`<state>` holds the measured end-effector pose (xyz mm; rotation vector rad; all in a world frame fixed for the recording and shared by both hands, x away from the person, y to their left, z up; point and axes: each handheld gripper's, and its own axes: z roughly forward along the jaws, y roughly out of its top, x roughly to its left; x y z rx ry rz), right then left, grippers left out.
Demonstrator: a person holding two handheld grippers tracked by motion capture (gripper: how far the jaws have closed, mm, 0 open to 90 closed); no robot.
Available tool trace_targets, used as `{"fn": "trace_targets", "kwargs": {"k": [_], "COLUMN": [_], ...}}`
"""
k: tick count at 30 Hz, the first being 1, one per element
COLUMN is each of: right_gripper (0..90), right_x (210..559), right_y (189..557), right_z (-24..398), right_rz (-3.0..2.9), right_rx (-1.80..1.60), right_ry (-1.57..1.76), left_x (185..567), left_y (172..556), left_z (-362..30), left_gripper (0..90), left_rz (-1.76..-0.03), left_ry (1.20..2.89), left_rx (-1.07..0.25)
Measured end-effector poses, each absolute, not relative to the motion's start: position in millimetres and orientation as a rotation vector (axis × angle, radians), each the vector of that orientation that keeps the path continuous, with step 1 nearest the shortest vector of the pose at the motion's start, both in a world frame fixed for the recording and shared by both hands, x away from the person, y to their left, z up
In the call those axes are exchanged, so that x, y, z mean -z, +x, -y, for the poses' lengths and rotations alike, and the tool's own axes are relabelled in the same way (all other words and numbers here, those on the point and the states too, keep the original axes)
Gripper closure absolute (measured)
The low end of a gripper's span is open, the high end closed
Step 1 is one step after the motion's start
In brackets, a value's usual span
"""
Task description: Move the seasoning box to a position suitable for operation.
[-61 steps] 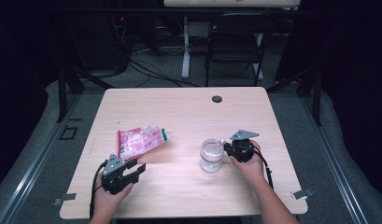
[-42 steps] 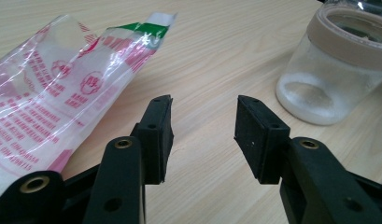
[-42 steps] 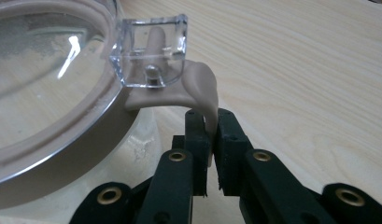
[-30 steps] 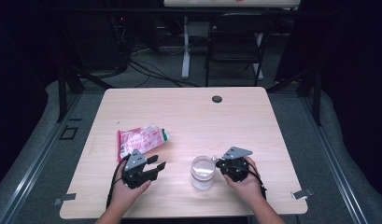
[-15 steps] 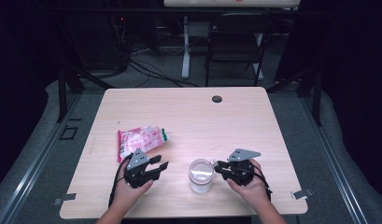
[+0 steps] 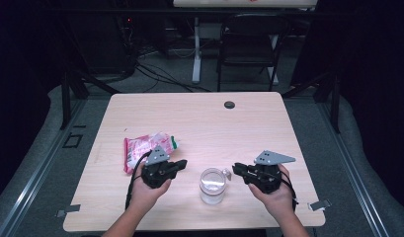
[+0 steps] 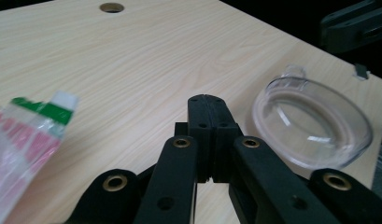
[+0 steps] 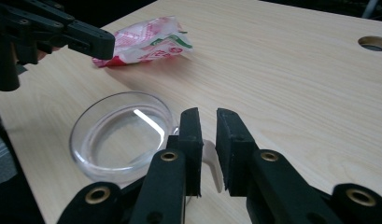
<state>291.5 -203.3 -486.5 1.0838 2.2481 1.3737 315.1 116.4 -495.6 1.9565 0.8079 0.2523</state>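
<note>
A clear glass mug [image 6: 213, 185] stands upright on the light wooden table [image 6: 199, 118] near its front edge, between my two grippers. My left gripper [image 6: 182, 164] hovers just left of the mug [image 7: 310, 121] with its jaws shut on nothing [image 7: 207, 100]. My right gripper [image 6: 236, 170] points at the mug's handle [image 8: 212, 161] from the right. Its jaws [image 8: 208, 116] have just been closing and stand a narrow gap apart. The handle shows low in that gap, and no pad visibly presses on it. A red and white snack packet [image 6: 145, 148] lies behind the left gripper.
The packet [image 8: 146, 42] lies flat with its green-edged end [image 7: 48, 109] towards the mug. A round cable hole [image 6: 229, 104] sits at the table's far side. A black chair [image 6: 249, 44] and cables stand on the floor beyond the table.
The mug has slid towards the front edge with my right gripper at its handle, then stopped. My left gripper has come right, up to the mug. Both hands have lifted slightly.
</note>
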Motion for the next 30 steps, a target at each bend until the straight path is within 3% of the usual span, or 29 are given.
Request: {"fn": "trace_targets", "kwargs": {"k": [5,12,30], "right_gripper": [82.1,81.4,82.4], "right_x": [491,499,502], "right_y": [297,304,304], "right_z": [192,183,182], "right_rz": [-2.270,-2.270,-2.275], "right_rx": [-1.353,-1.337,-1.362], "right_ry": [1.061,1.064,1.057], "left_x": [503,512,521], "left_y": [299,291,286], "left_z": [-106,-107,-98], "left_gripper": [90.0,90.0,90.0], "left_rz": [-0.746,-0.686,-0.675], "left_ry": [2.038,2.073,2.121], "left_rx": [-0.243,-0.083,-0.061]}}
